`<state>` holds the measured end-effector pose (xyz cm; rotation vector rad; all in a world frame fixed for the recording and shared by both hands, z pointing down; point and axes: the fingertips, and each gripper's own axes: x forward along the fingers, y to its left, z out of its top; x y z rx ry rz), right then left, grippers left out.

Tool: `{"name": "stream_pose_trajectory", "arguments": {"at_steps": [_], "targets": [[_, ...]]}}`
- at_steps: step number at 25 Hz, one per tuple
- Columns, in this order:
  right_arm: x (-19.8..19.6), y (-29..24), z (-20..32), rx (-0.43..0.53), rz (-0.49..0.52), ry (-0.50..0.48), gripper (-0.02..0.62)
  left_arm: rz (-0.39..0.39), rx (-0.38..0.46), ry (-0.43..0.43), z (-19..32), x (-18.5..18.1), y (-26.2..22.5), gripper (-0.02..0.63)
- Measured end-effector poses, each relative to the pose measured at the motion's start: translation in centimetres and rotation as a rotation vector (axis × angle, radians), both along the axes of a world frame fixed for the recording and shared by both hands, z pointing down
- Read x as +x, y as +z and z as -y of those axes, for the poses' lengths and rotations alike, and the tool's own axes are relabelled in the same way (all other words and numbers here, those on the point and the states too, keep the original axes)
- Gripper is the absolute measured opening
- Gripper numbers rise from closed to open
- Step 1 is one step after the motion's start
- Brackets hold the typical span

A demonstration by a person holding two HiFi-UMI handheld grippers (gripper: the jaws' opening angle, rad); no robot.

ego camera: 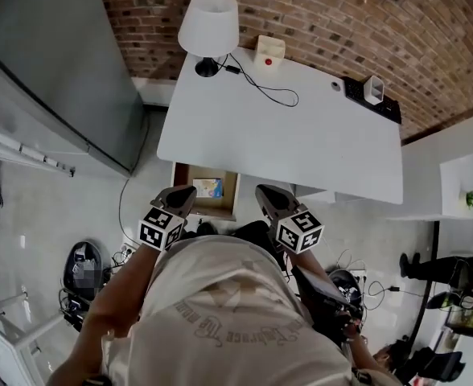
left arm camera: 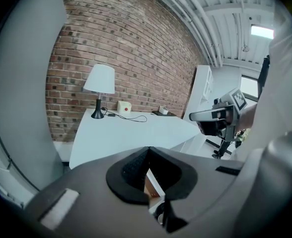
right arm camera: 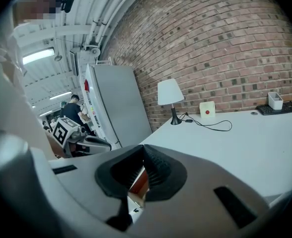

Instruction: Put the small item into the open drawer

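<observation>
My left claw point(ego camera: 185, 193) and right claw point(ego camera: 266, 193) are both closed with nothing in them, side by side just short of the desk's point(ego camera: 301, 135) near edge. Under that edge, between them, the drawer point(ego camera: 233, 190) stands open, and the small item point(ego camera: 208, 187) lies inside. Floor point(ego camera: 59, 191) spreads out to my left.

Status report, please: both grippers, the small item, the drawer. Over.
Left gripper shut, empty. Right gripper shut, empty. Small item lies in open drawer. Nothing in the way.
</observation>
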<state>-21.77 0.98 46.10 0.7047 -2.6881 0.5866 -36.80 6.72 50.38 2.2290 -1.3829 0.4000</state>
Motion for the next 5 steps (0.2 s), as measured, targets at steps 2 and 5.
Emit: {"name": "stream_pose_trajectory", "arguments": {"at_steps": [2, 5], "targets": [[-0.05, 0.29, -0.28, -0.004, -0.006, -0.002, 0.006, 0.000, -0.005, -0.004, -0.31, -0.24, 0.24, 0.006], [-0.34, 0.59, -0.59, -0.004, -0.011, -0.007, 0.006, -0.001, -0.009, -0.011, -0.85, -0.78, 0.57, 0.006]]}}
